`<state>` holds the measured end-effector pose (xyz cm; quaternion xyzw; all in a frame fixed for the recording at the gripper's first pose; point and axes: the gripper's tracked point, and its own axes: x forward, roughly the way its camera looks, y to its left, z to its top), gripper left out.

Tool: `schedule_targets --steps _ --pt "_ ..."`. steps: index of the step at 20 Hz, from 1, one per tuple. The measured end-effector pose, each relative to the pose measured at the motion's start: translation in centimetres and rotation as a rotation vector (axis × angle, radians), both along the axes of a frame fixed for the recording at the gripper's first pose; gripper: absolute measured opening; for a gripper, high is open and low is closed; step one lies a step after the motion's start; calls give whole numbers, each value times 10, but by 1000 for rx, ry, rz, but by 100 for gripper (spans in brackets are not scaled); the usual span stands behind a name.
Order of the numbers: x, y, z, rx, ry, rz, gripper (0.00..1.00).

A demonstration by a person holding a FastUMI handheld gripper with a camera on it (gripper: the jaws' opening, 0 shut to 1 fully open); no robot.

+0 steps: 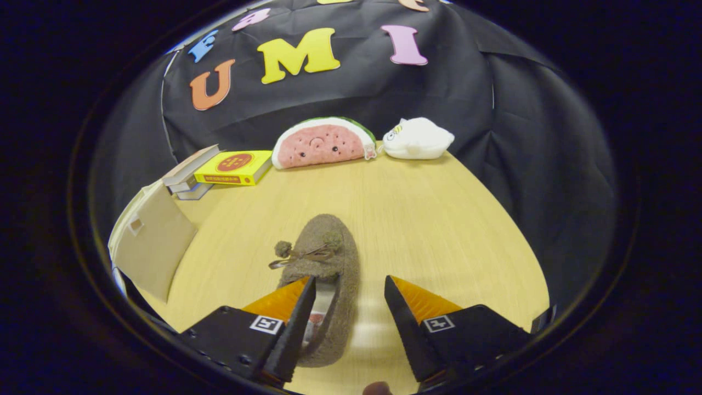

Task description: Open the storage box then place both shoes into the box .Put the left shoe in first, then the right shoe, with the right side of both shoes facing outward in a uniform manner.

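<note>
We saw the wooden counter spread out under everything, and we took the shoe as our landmark. The storage box, a beige thing with its lid apparently lifted, stood well to the left of the shoe at the counter's edge, which we judged left it ready to take footwear. Beyond the shoe, against the booth's wall, lay a watermelon plush and a white plush, with a stack of books further left; we judged these pushed back to keep the working space free. The shoe, a fuzzy brown slipper with pompoms and a bow, lay flat with its toe pointing away from us and its heel between the fingers. Our gripper came in low and angled down over the heel, fingers spread wide and gripping nothing, the left finger over the slipper's opening and the right one off to its side. We could not tell which foot it fitted.
</note>
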<state>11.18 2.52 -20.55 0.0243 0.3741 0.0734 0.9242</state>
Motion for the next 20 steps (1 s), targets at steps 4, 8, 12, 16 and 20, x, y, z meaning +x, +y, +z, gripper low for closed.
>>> schedule_targets --steps 4,8,12,16,20 --pt "0 7 -12 25 43 2 48" --pt "1 3 -20 -2 56 -9 39" --pt "3 1 -19 19 56 -20 0" --pt "0 1 -9 131 62 -80 0" --pt "-10 18 15 208 56 -87 0"
